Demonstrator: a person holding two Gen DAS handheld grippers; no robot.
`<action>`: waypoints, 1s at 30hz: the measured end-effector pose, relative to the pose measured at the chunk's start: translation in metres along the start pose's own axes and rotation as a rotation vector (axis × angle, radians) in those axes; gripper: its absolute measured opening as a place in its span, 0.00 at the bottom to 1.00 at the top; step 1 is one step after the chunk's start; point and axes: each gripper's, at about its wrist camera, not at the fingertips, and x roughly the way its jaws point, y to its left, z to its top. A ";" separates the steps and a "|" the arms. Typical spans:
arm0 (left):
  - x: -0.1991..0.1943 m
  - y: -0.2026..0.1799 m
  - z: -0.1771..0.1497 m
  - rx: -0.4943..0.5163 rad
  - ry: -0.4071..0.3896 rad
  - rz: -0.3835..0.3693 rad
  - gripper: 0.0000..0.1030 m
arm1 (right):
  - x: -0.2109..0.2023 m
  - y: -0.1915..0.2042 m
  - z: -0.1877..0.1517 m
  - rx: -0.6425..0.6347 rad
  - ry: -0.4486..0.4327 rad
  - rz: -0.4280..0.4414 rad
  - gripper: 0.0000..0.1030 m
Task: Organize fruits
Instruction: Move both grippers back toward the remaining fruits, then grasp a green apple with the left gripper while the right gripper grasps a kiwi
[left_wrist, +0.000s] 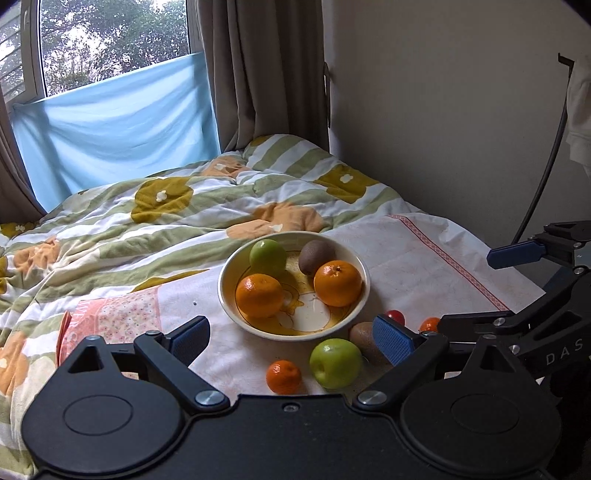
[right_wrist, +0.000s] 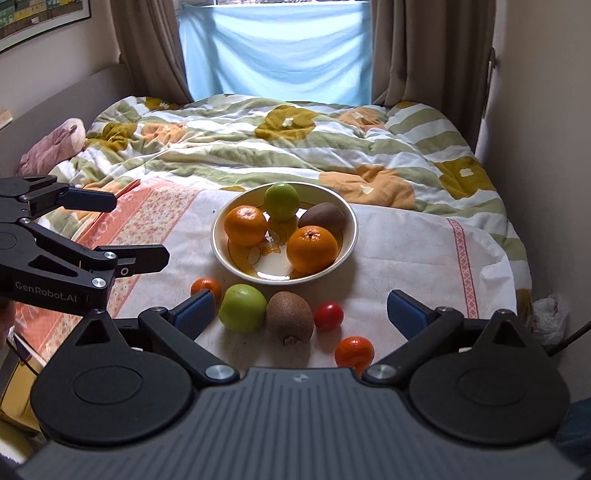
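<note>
Fruits: small glossy tangerine (right_wrist: 205, 287), smooth green apple (right_wrist: 242, 308), fuzzy brown kiwi (right_wrist: 290, 315), shiny red tomato (right_wrist: 328, 315), second tangerine (right_wrist: 354, 351), on white cloth (right_wrist: 406, 254).
Bowl: round cream ceramic bowl (right_wrist: 351, 236), four fruits.
Left gripper (left_wrist: 291, 338): jaws apart, empty.
Right gripper (right_wrist: 301, 312): jaws apart, empty.

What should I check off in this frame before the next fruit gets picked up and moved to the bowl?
1. Left claw open and holding nothing: ok.
2. Right claw open and holding nothing: ok.
3. Bowl upright on the cloth, with bare floor at its near side for another fruit: ok.
4. Loose fruit in front of the bowl unobstructed: green apple, kiwi, red fruit, two small oranges: ok.
5. Apple and kiwi apart enough to grasp one alone: not ok, they look touching.
6. Cloth firm enough that fruit will not roll: cannot tell.
</note>
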 end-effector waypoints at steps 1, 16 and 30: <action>0.003 -0.004 -0.003 0.003 0.005 0.008 0.94 | 0.004 -0.003 -0.003 -0.019 0.005 0.020 1.00; 0.066 -0.046 -0.030 -0.061 0.112 0.109 0.83 | 0.074 -0.013 -0.037 -0.354 0.044 0.188 0.98; 0.105 -0.058 -0.031 -0.033 0.161 0.149 0.65 | 0.115 -0.012 -0.041 -0.522 0.041 0.260 0.84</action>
